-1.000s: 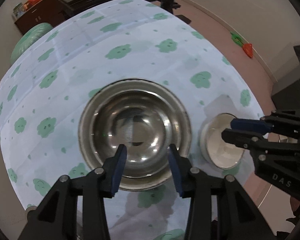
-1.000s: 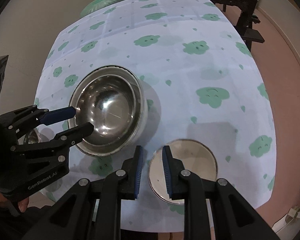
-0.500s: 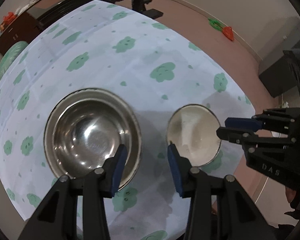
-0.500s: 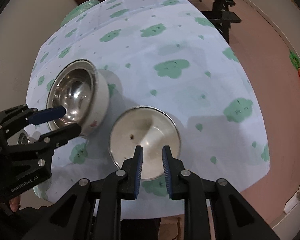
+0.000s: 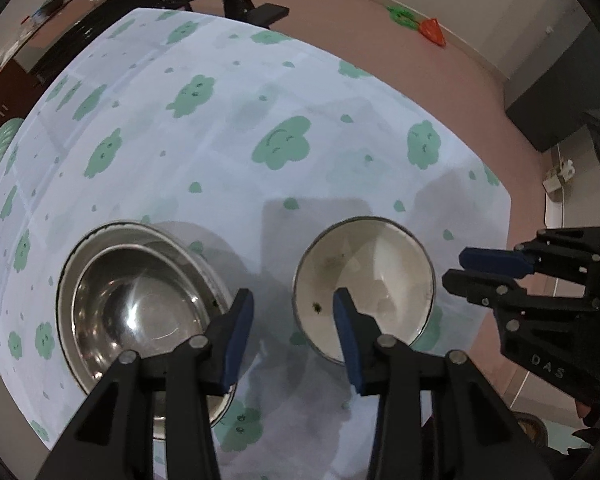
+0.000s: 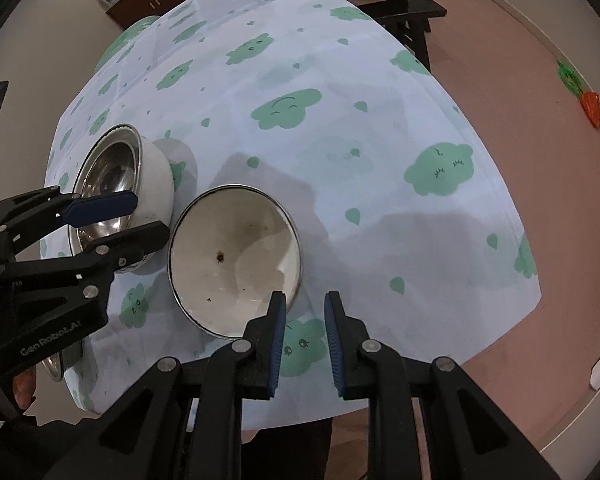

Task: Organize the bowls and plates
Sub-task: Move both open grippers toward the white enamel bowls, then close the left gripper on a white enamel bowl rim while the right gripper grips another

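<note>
Right fingers flank nothing, white bowl just left.

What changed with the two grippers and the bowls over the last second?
Both grippers swung rightward: the left gripper, earlier centred over the steel bowl, now faces the gap beside the white bowl; the right gripper now points past that bowl's right rim. Nothing was grasped or released. Both bowls stayed put on the tablecloth, jaws open and empty.

Your left gripper: open, lower centre, empty.
Steel bowl: lower left.
White bowl: centre right.
Your right gripper: right edge.
</note>
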`<state>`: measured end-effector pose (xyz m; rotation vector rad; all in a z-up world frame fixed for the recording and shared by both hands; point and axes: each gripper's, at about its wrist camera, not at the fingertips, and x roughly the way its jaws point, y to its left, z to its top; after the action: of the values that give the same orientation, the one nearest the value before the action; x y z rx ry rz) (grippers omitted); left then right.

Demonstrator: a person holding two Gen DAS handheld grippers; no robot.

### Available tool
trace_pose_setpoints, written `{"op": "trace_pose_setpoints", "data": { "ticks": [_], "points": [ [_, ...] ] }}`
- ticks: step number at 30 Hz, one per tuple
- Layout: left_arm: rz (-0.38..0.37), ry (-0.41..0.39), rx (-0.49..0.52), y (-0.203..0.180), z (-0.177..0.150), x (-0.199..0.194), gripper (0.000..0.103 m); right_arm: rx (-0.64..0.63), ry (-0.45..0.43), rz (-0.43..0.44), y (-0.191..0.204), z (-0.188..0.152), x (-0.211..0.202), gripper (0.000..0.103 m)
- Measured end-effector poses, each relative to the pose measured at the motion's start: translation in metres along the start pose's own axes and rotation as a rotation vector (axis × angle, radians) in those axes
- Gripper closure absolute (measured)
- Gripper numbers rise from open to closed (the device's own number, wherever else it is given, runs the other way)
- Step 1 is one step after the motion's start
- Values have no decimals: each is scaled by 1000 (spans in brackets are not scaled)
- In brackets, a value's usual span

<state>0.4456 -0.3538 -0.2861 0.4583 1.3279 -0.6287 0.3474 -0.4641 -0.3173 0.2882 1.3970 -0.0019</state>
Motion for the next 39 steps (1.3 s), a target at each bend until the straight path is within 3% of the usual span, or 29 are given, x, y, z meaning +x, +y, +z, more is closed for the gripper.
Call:
{"op": "trace_pose_setpoints", "data": {
  "ticks": [19,31,34,36,39],
  "points": [
    [-1,64,78,-10,13,33,64,80,-3,65,-5,-6,13,81],
    [-23,87,109,-17,16,45,81,96,13,65,-2,-7,22,81],
    [-38,96,92,-16,17,48,85,94,21,73,0,-6,24,88],
    [-38,101,78,-12,17,50,91,99,16,75,-1,-6,24,89],
    [-35,99,83,-11,15,50,94,103,12,74,-1,-6,22,90]
  ]
}}
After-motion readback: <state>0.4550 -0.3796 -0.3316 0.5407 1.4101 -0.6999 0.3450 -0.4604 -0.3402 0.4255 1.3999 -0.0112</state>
